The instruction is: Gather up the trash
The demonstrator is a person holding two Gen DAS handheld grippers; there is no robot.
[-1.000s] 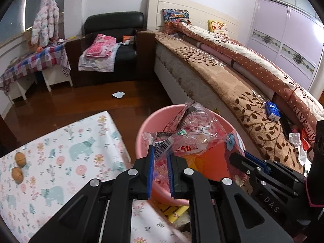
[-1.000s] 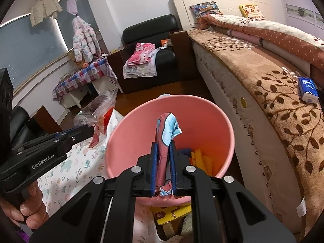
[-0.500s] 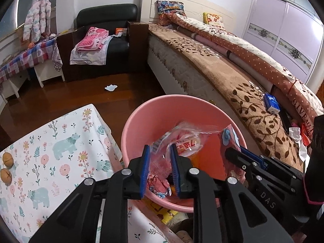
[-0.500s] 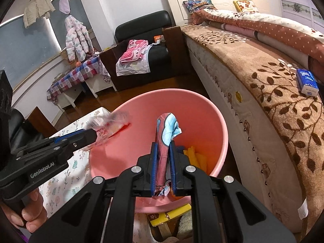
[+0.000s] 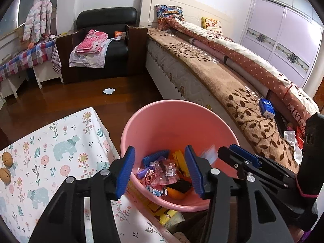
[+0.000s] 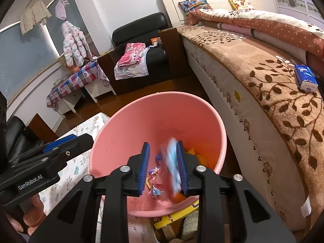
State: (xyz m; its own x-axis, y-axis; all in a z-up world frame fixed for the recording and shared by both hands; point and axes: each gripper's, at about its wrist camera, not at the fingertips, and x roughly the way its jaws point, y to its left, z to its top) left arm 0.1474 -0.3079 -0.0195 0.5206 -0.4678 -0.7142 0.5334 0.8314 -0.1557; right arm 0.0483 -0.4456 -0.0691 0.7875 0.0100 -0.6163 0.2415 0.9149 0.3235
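Both grippers — left (image 5: 160, 169), right (image 6: 164, 167) — gape empty above the pink bin (image 5: 182, 117).

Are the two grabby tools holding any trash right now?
No. The left tool is wide open over the pink bucket. The right tool is open too, and a blurred blue wrapper is dropping between its fingers.
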